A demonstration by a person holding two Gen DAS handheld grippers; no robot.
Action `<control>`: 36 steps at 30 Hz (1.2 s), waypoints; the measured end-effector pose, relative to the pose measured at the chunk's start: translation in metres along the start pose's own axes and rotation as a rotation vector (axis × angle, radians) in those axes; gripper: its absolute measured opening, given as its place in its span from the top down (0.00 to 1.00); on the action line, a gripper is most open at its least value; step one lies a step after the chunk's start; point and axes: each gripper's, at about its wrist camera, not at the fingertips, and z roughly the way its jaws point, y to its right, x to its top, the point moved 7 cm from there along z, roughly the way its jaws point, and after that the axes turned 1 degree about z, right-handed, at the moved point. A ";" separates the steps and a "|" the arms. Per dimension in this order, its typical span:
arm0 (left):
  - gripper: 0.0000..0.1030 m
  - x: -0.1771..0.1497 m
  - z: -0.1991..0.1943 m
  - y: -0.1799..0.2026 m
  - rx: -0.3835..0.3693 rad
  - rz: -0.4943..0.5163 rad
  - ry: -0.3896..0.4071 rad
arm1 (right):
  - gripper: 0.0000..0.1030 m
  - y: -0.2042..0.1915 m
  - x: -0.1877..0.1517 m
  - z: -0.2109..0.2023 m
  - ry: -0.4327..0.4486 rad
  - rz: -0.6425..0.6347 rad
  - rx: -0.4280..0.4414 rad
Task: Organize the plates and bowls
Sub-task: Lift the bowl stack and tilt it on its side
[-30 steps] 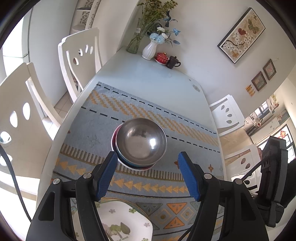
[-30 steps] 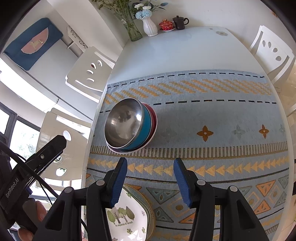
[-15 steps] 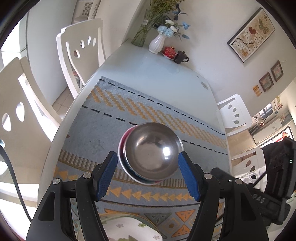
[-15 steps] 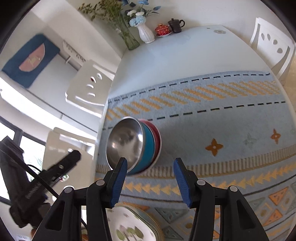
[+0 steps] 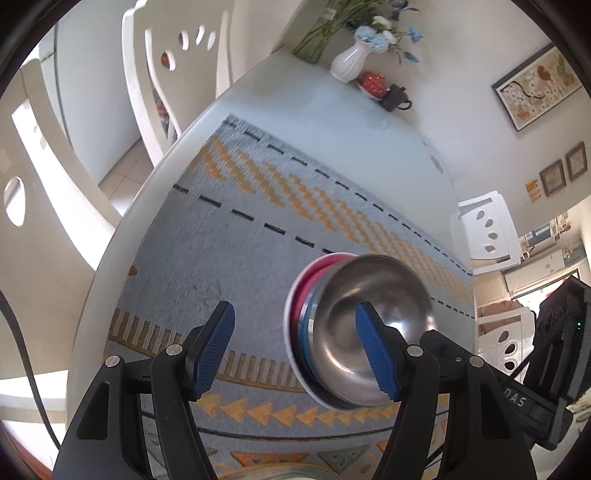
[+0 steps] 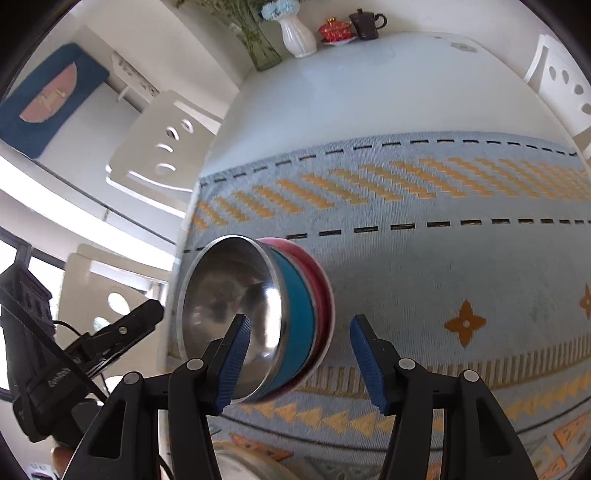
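The white oval dining table point(image 6: 369, 85) carries a blue woven runner with orange zigzags point(image 6: 424, 266), and on the runner's left part sits the nested stack of bowls point(image 6: 280, 317): a steel bowl inside a teal one inside a red one. By my reading the bowls are already gathered; a plate rim point(image 6: 240, 458) at the near edge looks still unsorted. White chairs point(image 5: 177, 66) flank the table; a white vase of flowers point(image 6: 297, 35), a red lidded cup and a dark teapot stand well apart at the far end. The left gripper point(image 5: 295, 343) is open and empty, straddling the stack's left rim. The right gripper point(image 6: 299, 363) is opening, its fingers straddling the right rim without pressing.
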 end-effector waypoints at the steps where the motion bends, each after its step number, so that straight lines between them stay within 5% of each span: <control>1: 0.36 0.000 0.004 -0.001 0.002 0.000 -0.007 | 0.47 0.003 0.001 0.007 -0.014 0.008 0.000; 12: 0.36 0.000 0.032 0.003 -0.007 0.026 -0.061 | 0.47 0.034 0.012 0.035 -0.064 0.074 -0.009; 36: 0.36 -0.009 0.059 0.002 -0.087 -0.051 -0.113 | 0.47 0.023 -0.005 0.074 -0.173 0.162 0.154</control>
